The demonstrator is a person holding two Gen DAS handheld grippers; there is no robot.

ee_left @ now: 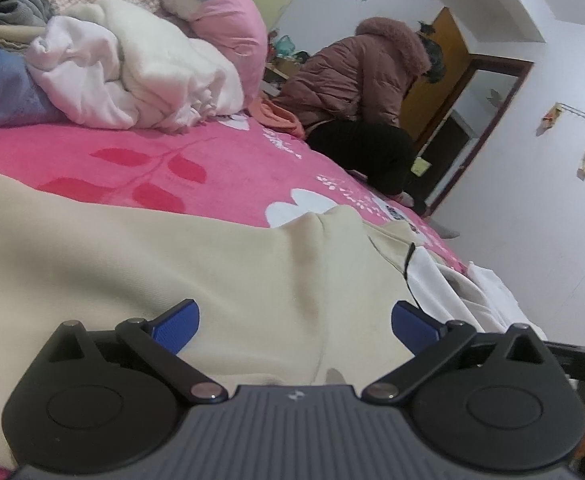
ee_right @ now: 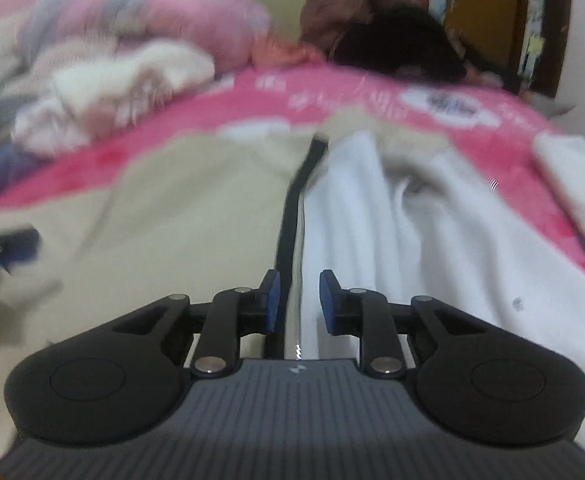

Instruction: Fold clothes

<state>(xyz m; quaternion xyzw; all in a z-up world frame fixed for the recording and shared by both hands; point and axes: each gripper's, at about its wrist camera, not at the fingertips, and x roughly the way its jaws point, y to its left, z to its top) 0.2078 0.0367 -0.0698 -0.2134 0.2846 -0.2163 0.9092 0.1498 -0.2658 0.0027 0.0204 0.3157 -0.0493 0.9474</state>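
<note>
A: Looking along the right claw [ee_right: 299, 300], I see its blue pads narrowed to a small gap over the dark zipper edge [ee_right: 292, 208] of the cream jacket [ee_right: 180, 216]. The picture is smeared, and I cannot tell whether the pads press on cloth or merely straddle it.

B: And the left claw [ee_left: 294, 326]?

A: Released, pads spread wide, hovering low over the cream body of the same jacket, nothing between them. The jacket lies spread on the pink bed cover [ee_left: 132, 148], its front open so the white lining [ee_right: 372, 220] shows on the zipper's far side.

B: So the step, I'd judge, is taking the front edge to close or fold the panel over?

A: That is my reading. To do it well, bite the zipper tape itself, since it is stiffer than the fleece and won't slip. Take one layer only, not the lining beneath.

B: What should the left do?

A: Pin or grasp the same edge further along, so the panel travels as a straight line instead of sagging. Keep both low while carrying across.

B: Anything in the way?

A: The heap of bedding [ee_left: 140, 76] sits well apart at the bed's far side, and a person in a padded coat [ee_left: 356, 76] sits on the far corner, clear of the garment.
</note>
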